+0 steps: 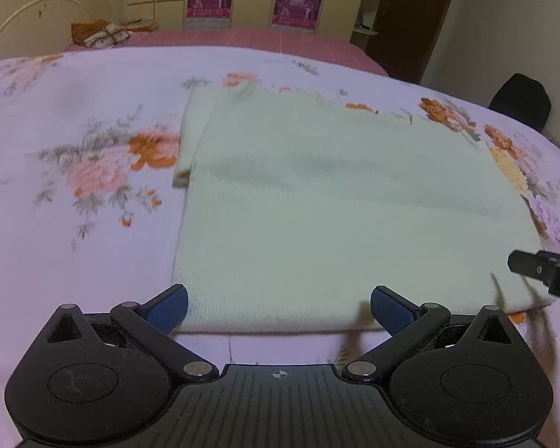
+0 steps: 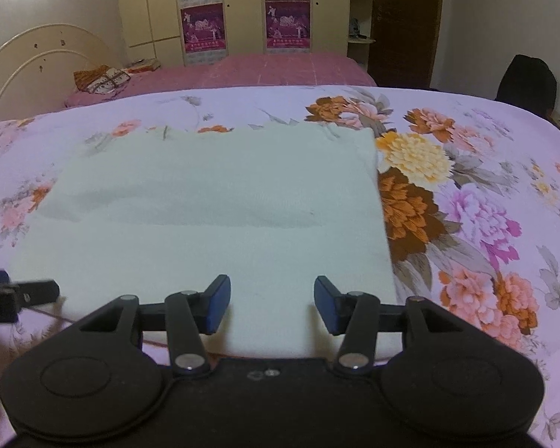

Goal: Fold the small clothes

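Note:
A pale cream knit garment (image 1: pixel 336 201) (image 2: pixel 212 209) lies folded into a flat rectangle on the floral bedsheet (image 1: pixel 74 224) (image 2: pixel 485 205). One lower layer sticks out at its far left corner. In the left wrist view my left gripper (image 1: pixel 280 300) is open wide over the garment's near edge, and its blue pads (image 1: pixel 171 308) straddle the cloth without pressing it. In the right wrist view my right gripper (image 2: pixel 272 293) is open above the near right part of the garment, with cloth below the gap. Each gripper's tip shows at the other view's edge.
A second bed with a pink cover (image 2: pixel 280 69) and a cream headboard (image 2: pixel 37 63) stands behind. Bundled cloth (image 2: pixel 100 78) lies on it. Wardrobes with posters (image 2: pixel 287 24) line the back wall. A black chair (image 2: pixel 526 82) stands at the far right.

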Demonstrator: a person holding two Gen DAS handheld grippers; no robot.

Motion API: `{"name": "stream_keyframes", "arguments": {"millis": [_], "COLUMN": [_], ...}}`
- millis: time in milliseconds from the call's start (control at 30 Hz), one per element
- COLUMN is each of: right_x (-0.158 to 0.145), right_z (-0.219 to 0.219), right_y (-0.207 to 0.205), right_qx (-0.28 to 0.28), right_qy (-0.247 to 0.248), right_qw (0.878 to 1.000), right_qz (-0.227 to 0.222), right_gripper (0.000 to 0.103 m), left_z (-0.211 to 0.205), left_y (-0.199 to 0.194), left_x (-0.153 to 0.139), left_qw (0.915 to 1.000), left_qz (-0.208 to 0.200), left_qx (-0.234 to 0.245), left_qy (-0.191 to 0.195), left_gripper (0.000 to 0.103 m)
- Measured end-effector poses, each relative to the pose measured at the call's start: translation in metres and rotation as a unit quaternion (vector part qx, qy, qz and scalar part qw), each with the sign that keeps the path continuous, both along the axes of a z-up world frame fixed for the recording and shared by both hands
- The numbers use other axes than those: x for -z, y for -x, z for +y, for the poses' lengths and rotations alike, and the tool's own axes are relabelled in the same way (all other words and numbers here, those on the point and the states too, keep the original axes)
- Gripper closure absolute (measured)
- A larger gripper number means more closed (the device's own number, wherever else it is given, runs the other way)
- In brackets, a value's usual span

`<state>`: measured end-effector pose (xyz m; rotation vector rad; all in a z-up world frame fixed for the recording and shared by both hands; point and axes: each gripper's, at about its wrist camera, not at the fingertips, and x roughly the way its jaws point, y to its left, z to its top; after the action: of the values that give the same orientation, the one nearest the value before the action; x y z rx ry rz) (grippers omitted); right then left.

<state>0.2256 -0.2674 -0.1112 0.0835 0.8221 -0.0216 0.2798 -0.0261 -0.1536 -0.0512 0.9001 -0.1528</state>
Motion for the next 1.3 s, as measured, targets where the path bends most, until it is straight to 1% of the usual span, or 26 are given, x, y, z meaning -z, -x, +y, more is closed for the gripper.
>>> {"name": "stream_keyframes", "arguments": {"millis": [67,133,233,333,367,500,633,767,867,967,1167,1267,1300], "right_x": [0.002,0.009,0.019,0.014,0.012,0.007,0.004,0.002,0.006,0.011,0.015,0.016,0.016], "right_z": [0.004,0.009,0.014,0.015,0.016,0.019,0.025,0.031,0.033,0.034,0.035,0.036,0.037], "right_y": [-0.003,-0.007,-0.013,-0.013,-0.013,-0.015,-0.017,-0.021,-0.023,-0.024,-0.026,-0.027,-0.027], "right_qx": [-0.003,-0.010,-0.018,-0.019,-0.019,-0.024,-0.029,-0.035,-0.037,-0.037,-0.039,-0.041,-0.042], "right_qy": [-0.002,0.004,0.008,-0.001,-0.003,-0.006,-0.011,-0.013,-0.017,-0.019,-0.020,-0.020,-0.020], "right_qw": [1.000,1.000,0.999,1.000,1.000,1.000,1.000,0.999,0.999,0.999,0.999,0.999,0.999], "right_qz": [0.002,0.012,0.032,0.021,0.018,0.011,0.005,0.000,0.005,0.011,0.015,0.013,0.012], "right_gripper": [0.052,0.051,0.051,0.051,0.051,0.050,0.050,0.049,0.049,0.049,0.049,0.049,0.049], "left_z": [-0.001,-0.003,-0.001,0.003,0.005,0.016,0.023,0.028,0.028,0.031,0.042,0.045,0.046], "left_y": [-0.001,-0.002,-0.003,-0.005,-0.006,-0.008,-0.006,-0.001,0.004,0.006,0.006,0.007,0.007], "left_x": [0.004,0.007,0.003,-0.002,-0.003,-0.006,-0.007,-0.003,0.002,0.005,0.009,0.011,0.012], "left_qw": [0.9999,0.9998,1.0000,0.9998,0.9994,0.9957,0.9921,0.9854,0.9853,0.9836,0.9701,0.9599,0.9546], "left_qz": [-0.005,-0.008,-0.002,0.014,0.021,0.041,0.058,0.083,0.080,0.069,0.058,0.056,0.057], "left_qx": [0.005,0.007,0.001,-0.016,-0.026,-0.062,-0.076,-0.091,-0.089,-0.093,-0.128,-0.145,-0.151], "left_qy": [-0.007,-0.016,-0.008,0.005,0.010,0.055,0.082,0.118,0.122,0.138,0.198,0.233,0.250], "left_gripper": [0.000,0.000,0.000,0.000,0.000,0.000,0.000,0.000,0.000,0.000,0.000,0.001,0.001]}}
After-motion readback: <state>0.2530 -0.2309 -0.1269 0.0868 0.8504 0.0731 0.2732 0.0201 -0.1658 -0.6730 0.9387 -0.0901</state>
